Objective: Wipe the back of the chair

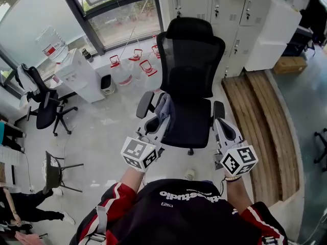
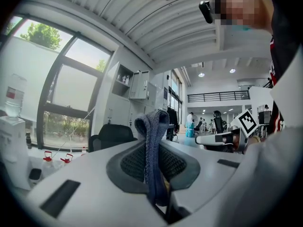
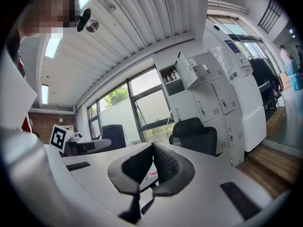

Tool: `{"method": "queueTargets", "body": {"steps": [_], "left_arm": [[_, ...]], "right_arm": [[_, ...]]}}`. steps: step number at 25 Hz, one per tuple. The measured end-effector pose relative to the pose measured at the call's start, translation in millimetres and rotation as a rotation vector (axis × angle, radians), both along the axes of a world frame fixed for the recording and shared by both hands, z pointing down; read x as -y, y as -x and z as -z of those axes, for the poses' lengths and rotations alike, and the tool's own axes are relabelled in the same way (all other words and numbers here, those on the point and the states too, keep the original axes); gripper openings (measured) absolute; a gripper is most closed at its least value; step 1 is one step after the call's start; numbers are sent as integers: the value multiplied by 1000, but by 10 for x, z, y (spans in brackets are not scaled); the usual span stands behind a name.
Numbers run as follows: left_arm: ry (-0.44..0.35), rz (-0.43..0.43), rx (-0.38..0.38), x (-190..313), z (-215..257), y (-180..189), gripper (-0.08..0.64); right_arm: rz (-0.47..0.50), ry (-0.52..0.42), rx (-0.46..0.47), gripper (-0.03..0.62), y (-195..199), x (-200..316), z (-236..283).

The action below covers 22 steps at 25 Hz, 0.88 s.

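A black mesh office chair (image 1: 189,70) with a headrest stands in front of me, its back facing me. My left gripper (image 1: 161,112) is shut on a folded grey-blue cloth (image 1: 163,107), held near the chair's left armrest (image 1: 144,104). In the left gripper view the cloth (image 2: 152,150) stands up between the jaws and the chair (image 2: 112,135) shows behind. My right gripper (image 1: 218,119) is shut with nothing in it, by the right armrest. In the right gripper view the pads (image 3: 161,162) touch and the chair (image 3: 195,135) lies ahead.
Water jugs (image 1: 134,65) and a white dispenser (image 1: 77,75) stand at the window to the left. Grey lockers (image 1: 225,14) are behind the chair. A wooden step (image 1: 265,121) runs along the right. Another black chair (image 1: 43,103) and a stool (image 1: 53,171) are at the left.
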<state>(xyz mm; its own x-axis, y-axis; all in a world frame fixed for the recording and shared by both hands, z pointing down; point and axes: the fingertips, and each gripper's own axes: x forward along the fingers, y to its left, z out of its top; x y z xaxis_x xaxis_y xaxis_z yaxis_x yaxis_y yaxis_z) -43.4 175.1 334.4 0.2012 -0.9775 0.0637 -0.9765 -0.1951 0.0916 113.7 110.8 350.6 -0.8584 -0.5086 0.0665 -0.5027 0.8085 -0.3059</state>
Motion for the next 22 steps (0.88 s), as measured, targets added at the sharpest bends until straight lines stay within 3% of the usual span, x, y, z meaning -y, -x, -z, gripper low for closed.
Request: {"method": "queueTargets", "body": {"steps": [10,22], "left_arm": [[-59,-1,-11,-700,248,386,55],[-76,-26,-14,-955,329,516,55]], "right_arm": [[-75,-54,-77,12,190,-729,79],[-89,-79,-65,12,349,-1026,237]]}}
